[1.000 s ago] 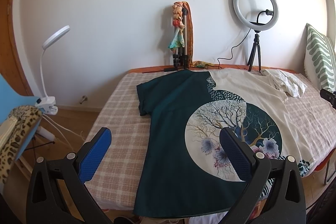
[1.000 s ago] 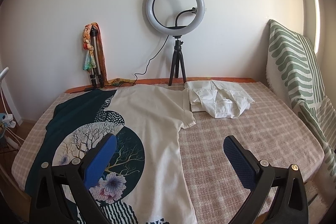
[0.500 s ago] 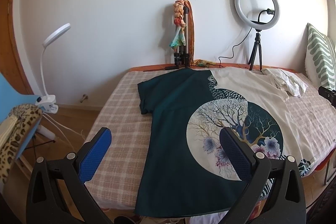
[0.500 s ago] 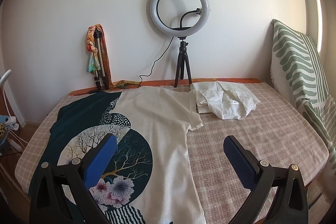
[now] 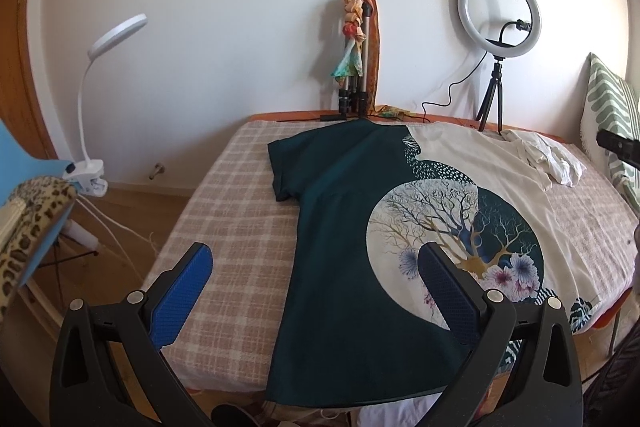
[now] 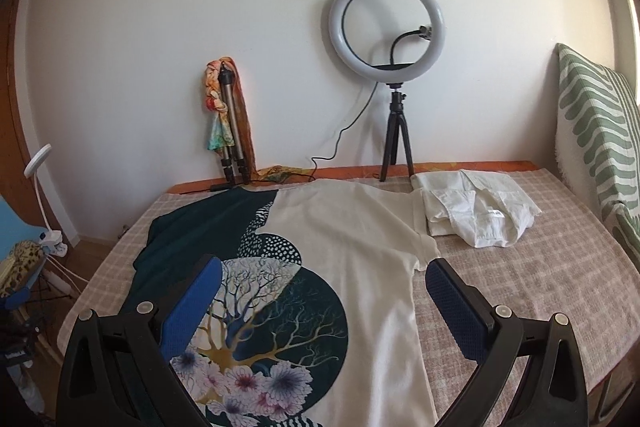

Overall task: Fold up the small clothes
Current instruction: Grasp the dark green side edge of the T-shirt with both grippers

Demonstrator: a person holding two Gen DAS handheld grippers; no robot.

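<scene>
A T-shirt (image 5: 344, 211), half dark teal and half cream with a round tree-and-flower print, lies flat, face up, on the checked bed cover (image 5: 236, 211). It also shows in the right wrist view (image 6: 352, 239). My left gripper (image 5: 316, 267) is open and empty, above the shirt's teal side near the hem. My right gripper (image 6: 324, 283) is open and empty, above the cream side near the right sleeve (image 6: 424, 251). A folded white garment (image 6: 480, 211) lies at the bed's far right; it also shows in the left wrist view (image 5: 548, 159).
A ring light on a tripod (image 6: 388, 39) and a tripod wrapped in a scarf (image 6: 228, 123) stand against the wall at the bed's far edge. A green striped pillow (image 6: 596, 131) leans at the right. A white clip lamp (image 5: 100, 95) and a leopard-print chair (image 5: 28, 219) are at the left.
Both grippers have drifted slightly forward and upward over the bed; the scene sits a little lower in both views. The shirt has not moved.
</scene>
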